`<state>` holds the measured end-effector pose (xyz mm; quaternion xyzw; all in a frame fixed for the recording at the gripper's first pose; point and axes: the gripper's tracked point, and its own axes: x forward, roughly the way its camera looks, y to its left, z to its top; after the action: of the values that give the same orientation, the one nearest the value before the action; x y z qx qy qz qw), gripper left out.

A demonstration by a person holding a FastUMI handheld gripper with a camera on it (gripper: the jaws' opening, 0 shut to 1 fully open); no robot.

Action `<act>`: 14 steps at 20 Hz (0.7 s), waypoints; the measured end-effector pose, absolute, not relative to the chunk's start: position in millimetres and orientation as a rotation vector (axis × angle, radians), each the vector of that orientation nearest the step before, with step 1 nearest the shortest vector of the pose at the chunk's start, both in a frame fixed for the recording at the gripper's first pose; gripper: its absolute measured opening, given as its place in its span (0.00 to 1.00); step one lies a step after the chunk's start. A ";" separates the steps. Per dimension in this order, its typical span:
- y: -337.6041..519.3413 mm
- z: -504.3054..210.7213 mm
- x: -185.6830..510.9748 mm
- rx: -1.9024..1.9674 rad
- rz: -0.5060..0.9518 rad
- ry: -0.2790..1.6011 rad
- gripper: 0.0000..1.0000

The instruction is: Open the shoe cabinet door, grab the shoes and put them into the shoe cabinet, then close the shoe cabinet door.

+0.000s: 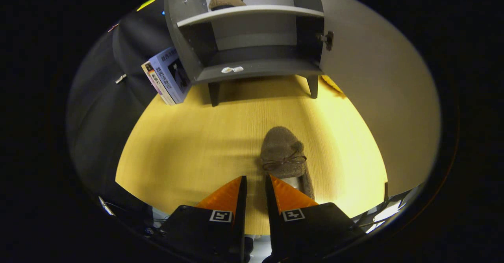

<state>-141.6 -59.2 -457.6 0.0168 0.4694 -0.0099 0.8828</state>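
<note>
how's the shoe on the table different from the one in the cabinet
The shoe on the table lies on the wooden tabletop, just ahead of the gripper; the shoe in the cabinet sits on the upper shelf of the open shoe cabinet.
The table shoe shows its whole top, with a bow; the shelf hides most of the cabinet shoe.
The right finger reaches into the table shoe's opening, fingers nearly together; the cabinet shoe lies far beyond them.
Both look brown and fuzzy.

The claw (256, 184) has wedge-shaped fingers on black blocks bearing square markers.
</note>
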 end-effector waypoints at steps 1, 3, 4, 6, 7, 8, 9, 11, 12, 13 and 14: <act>-63.5 -466.4 -141.2 0.030 -0.029 0.988 0.32; -72.0 -483.3 -142.2 0.019 -0.041 1.014 0.31; -72.3 -489.4 -142.6 0.023 -0.042 1.028 0.31; -75.2 -500.4 -141.9 0.033 -0.043 1.049 0.31; -76.2 -508.2 -141.5 0.038 -0.041 1.065 0.32; -76.2 -513.4 -139.7 0.041 -0.038 1.078 0.31; -76.3 -517.1 -138.6 0.044 -0.036 1.086 0.31; -74.7 -519.7 -128.0 0.055 -0.031 1.071 0.32; -74.1 -521.1 -122.7 0.057 -0.028 1.063 0.32; -72.8 -523.5 -119.1 0.052 -0.022 1.064 0.31; -72.2 -528.0 -116.2 0.040 -0.015 1.071 0.32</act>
<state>-116.2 -72.2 -528.0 0.0189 0.5101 -0.0070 0.8599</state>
